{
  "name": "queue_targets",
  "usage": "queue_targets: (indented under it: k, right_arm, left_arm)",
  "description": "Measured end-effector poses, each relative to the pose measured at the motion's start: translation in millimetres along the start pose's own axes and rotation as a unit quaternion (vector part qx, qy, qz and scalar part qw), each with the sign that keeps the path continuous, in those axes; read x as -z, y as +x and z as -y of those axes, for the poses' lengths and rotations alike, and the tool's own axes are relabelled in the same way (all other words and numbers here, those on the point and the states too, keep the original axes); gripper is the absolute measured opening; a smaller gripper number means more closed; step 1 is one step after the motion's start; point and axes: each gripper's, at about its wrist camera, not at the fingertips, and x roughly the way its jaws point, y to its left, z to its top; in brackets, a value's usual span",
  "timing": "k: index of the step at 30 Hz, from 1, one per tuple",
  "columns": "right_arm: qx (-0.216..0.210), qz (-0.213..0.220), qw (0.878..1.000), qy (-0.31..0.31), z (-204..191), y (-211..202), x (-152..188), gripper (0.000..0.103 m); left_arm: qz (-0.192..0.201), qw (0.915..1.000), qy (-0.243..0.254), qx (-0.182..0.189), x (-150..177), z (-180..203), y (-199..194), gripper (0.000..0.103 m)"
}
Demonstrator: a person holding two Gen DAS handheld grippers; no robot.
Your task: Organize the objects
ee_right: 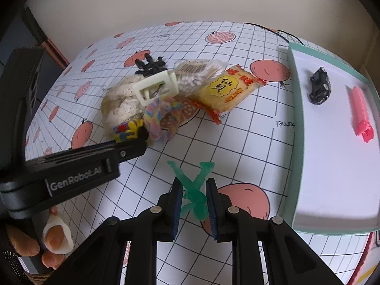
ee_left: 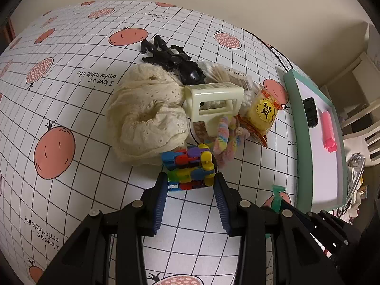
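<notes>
Left wrist view first: my left gripper (ee_left: 191, 185) sits low on the tablecloth (ee_left: 78, 109) with its blue pads either side of the multicoloured block toy (ee_left: 190, 168), jaws wide, and I can't tell whether the pads actually touch it. Just beyond it lies the pile: a cream lace cloth (ee_left: 147, 116) on the left, a cream hair claw (ee_left: 213, 102) on top, a black hair clip (ee_left: 173, 57) at the far side, a pastel fuzzy band (ee_left: 225, 140), a bag of cotton swabs (ee_left: 228, 73) and a yellow snack packet (ee_left: 263, 114) to the right. Over on the right wrist view, my right gripper (ee_right: 194, 204) is closed in on the green figure (ee_right: 194, 190), pads pressing its body, arms and legs sticking out in front. Far right sits the mint-edged tray (ee_right: 296, 118), holding a black toy car (ee_right: 320, 85) and a pink clip (ee_right: 359, 114), well apart from each other. My hand (ee_right: 47, 244) shows bottom left.
</notes>
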Motion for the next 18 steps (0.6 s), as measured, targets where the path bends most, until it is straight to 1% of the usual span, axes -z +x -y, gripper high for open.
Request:
queue_targets:
  k: [8,18]
  right_arm:
    - [-0.004,0.017,1.000,0.017,9,-13,-4,0.022]
    - [-0.004,0.036,0.999,0.034,14,-21,-8,0.021]
  left_arm:
    - [0.004,1.0000,-0.006,0.002,1,0,-7,0.041]
    - [0.022,0.9996,-0.012,0.010,-1,0,-20,0.041]
